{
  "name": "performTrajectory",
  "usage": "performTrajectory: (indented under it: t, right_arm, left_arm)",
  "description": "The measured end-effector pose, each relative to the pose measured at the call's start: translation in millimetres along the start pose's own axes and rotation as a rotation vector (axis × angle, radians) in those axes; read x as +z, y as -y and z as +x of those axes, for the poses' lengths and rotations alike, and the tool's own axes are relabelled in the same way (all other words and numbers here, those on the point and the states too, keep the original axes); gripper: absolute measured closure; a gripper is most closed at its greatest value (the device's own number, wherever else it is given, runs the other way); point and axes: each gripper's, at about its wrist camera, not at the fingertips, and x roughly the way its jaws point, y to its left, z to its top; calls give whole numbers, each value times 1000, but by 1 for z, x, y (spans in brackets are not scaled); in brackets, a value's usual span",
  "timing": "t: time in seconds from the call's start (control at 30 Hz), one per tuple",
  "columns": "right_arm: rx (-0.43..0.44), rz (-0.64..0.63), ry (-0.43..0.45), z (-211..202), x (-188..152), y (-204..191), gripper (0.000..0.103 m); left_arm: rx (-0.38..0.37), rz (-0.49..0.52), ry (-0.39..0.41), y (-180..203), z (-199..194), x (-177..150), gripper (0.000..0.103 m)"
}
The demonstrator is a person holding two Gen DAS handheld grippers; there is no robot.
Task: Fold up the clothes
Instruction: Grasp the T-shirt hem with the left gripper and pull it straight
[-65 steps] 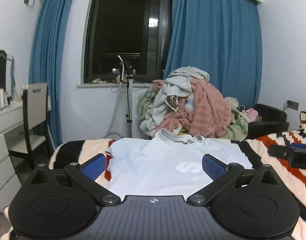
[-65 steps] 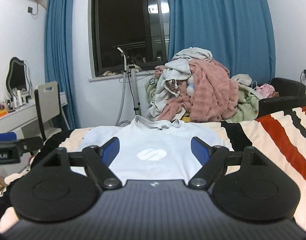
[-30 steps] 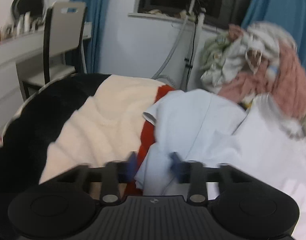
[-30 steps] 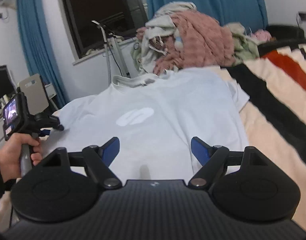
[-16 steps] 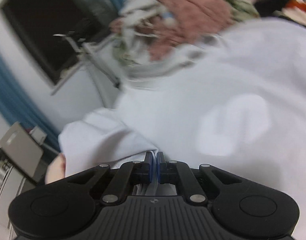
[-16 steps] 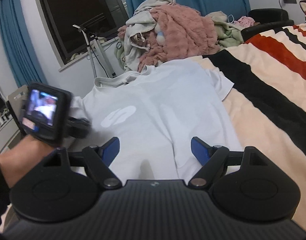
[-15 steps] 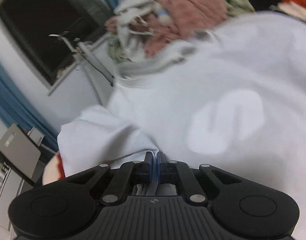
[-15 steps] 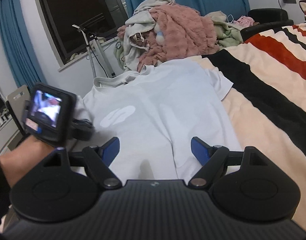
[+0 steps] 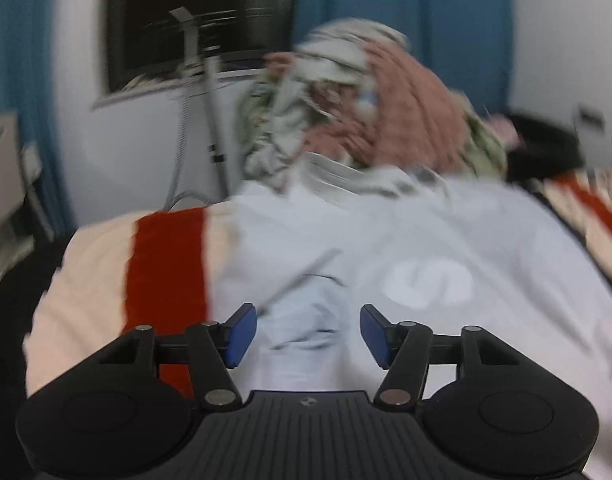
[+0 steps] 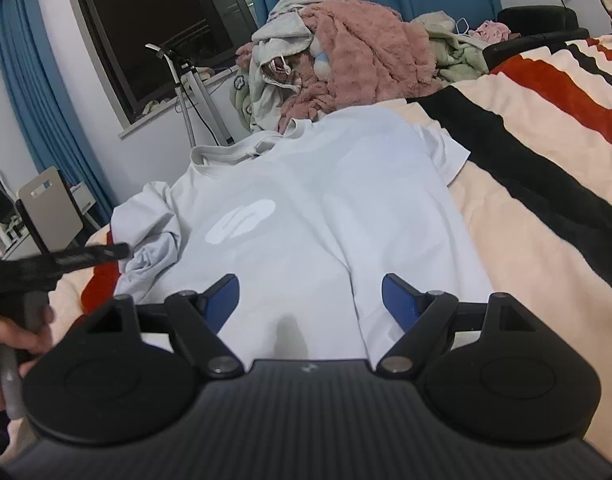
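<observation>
A white T-shirt with a white logo lies front up on the striped bed; it also shows, blurred, in the left wrist view. Its left sleeve lies bunched and folded in over the body. My left gripper is open and empty just above that folded sleeve; it shows from the side in the right wrist view. My right gripper is open and empty over the shirt's lower hem. The right sleeve lies flat.
A pile of pink, grey and green clothes sits at the bed's far end. The striped blanket covers the bed to the right. A chair and desk stand at the left, and a stand by the window.
My left gripper was shut on the left sleeve and carried it inward; it has now opened and let go, and the sleeve lies folded over. The right gripper stayed open.
</observation>
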Motion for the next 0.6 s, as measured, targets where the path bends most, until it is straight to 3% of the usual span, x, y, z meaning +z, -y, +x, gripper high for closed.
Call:
performTrajectory:
  t: [0.13,0.3,0.4,0.43,0.6]
  right_arm:
    - [-13,-14,-8,4,-3,-2,23]
    - [-27,-46,-26,11,-7,-4,23]
    - [-37,-62,-38,16,-10,-6,23]
    - [-40,-67,-42,18,-10,-7,23]
    - [-50,-87,-61,25,-15,-13,23]
  left_arm:
    - [50,-118,-79,-42,33,6,42]
    - [-33,-203,-114,-61,73,28,47]
    - [-101,-271,-96,-72,83,42,74]
    - [-121,-288,-95,-76,84,47,93]
    - [-8,-364,-148,-119,78,79,100]
